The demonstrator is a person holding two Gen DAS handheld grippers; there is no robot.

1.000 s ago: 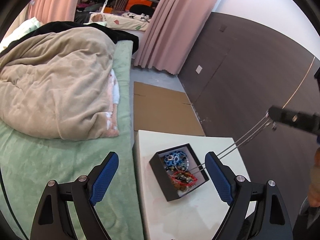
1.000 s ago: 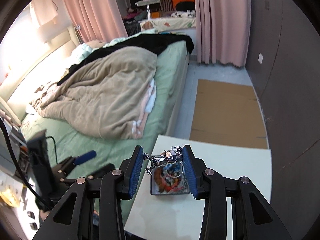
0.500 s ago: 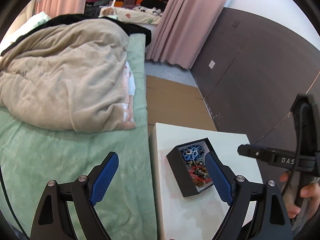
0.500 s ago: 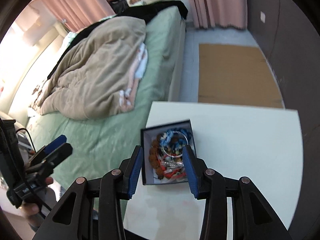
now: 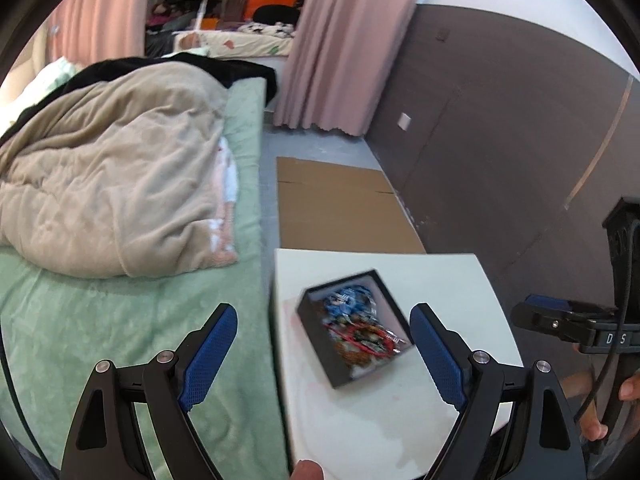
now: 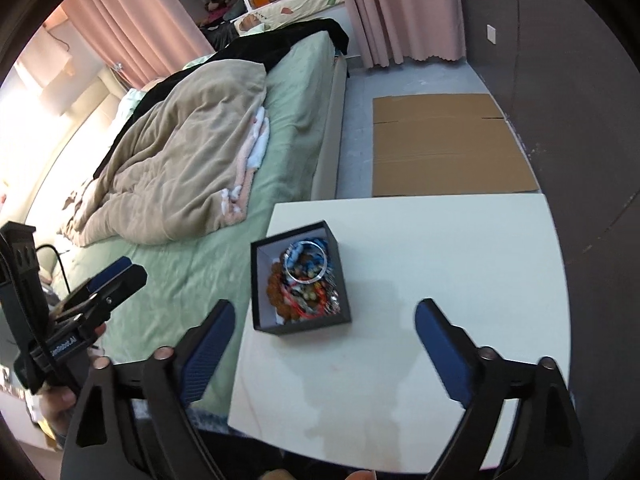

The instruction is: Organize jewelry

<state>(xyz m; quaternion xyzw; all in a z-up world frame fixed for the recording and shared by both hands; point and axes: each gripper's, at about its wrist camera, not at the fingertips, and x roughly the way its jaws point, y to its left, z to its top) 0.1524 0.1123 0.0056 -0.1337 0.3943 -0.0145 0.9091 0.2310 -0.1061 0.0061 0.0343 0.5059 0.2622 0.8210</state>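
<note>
Moved: right gripper [image 6: 322, 344] has spread wide since earlier.
Count: one black box [image 6: 300, 280] of jewelry, two grippers.
Pose: left gripper [image 5: 324, 354] hovers, spread, empty.

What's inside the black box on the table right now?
The black box holds a tangle of jewelry: a silver bangle on top of blue beads, brown beads and red cord. Whatever lies beneath the pile is covered.

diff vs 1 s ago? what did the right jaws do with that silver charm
The right gripper let go of the silver charm it held a second ago: its jaws now stand wide open and empty, pulled back from the black box. The left gripper stayed open. The box is still on the white table, jewelry inside.
</note>
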